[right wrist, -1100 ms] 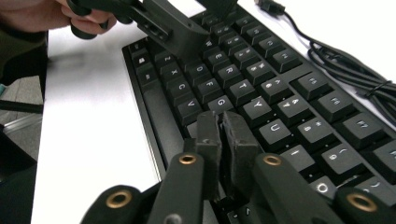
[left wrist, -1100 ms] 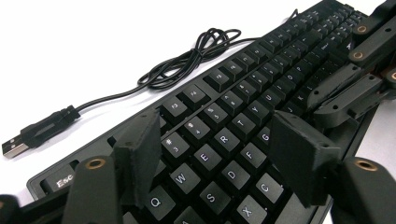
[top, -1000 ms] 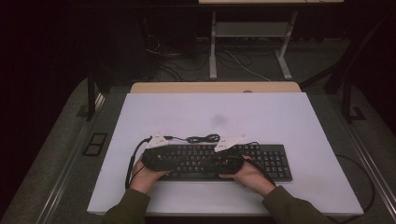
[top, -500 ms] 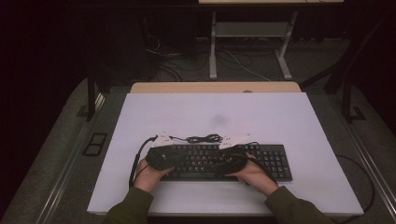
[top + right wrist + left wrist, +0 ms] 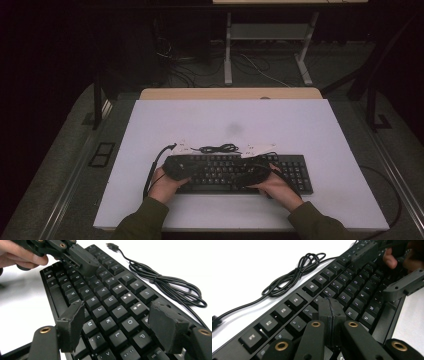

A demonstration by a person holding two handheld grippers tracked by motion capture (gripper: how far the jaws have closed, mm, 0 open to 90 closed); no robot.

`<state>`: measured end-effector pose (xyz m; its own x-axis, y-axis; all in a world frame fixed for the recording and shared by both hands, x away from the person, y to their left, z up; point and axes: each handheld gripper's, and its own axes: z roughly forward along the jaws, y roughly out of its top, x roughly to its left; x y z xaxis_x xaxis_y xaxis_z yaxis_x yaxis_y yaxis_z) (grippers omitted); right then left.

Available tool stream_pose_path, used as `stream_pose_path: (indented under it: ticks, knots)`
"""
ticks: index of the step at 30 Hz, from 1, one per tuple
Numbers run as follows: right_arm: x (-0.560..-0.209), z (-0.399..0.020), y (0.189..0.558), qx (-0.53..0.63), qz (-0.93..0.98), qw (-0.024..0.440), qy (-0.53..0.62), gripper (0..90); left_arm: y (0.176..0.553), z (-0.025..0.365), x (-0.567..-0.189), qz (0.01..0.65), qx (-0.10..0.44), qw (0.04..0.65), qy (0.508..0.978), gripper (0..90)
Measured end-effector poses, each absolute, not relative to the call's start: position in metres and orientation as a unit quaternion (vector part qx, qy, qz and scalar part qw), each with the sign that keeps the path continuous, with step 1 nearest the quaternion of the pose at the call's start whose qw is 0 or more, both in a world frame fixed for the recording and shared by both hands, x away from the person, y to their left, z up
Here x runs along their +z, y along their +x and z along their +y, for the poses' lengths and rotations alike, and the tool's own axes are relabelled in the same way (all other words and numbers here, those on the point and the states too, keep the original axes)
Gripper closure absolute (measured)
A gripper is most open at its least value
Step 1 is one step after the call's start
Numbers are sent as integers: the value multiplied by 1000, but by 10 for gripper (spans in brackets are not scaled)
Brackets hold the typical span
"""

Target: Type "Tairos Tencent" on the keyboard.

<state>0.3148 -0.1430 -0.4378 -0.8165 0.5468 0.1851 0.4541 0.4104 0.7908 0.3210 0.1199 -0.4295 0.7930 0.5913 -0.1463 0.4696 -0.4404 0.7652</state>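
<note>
Hovering over one keyboard: left tongs closed empty, right tongs just opening; one cable.

Left claw pressed closed; right claw has just been opening.

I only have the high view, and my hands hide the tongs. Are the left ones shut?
Observer: Yes. The left tongs are shut with nothing between them, over the keyboard.
Operator: And the right ones?
Observer: The right tongs are open and have just been opening. They grip nothing and hover over the letter keys.
Operator: Is the cable plugged in?
Observer: No. The cable is coiled behind the keyboard, and its plug lies loose on the table.
</note>
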Motion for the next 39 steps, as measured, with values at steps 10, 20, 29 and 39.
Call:
stream_pose_path:
  ticks: [10, 20, 29, 39]
  knots:
    - [-438, -151, 313, 450, 835, 60, 310, 283, 326, 112, -432, 304, 66, 413, 856, 894]
    - [-438, -152, 313, 449, 835, 60, 312, 283, 326, 109, -435, 300, 61, 404, 862, 894]
    - [-438, -152, 313, 450, 835, 58, 312, 282, 326, 110, -435, 302, 61, 406, 860, 894]
    - [-438, -156, 313, 455, 831, 57, 315, 276, 324, 111, -430, 308, 62, 419, 852, 863]
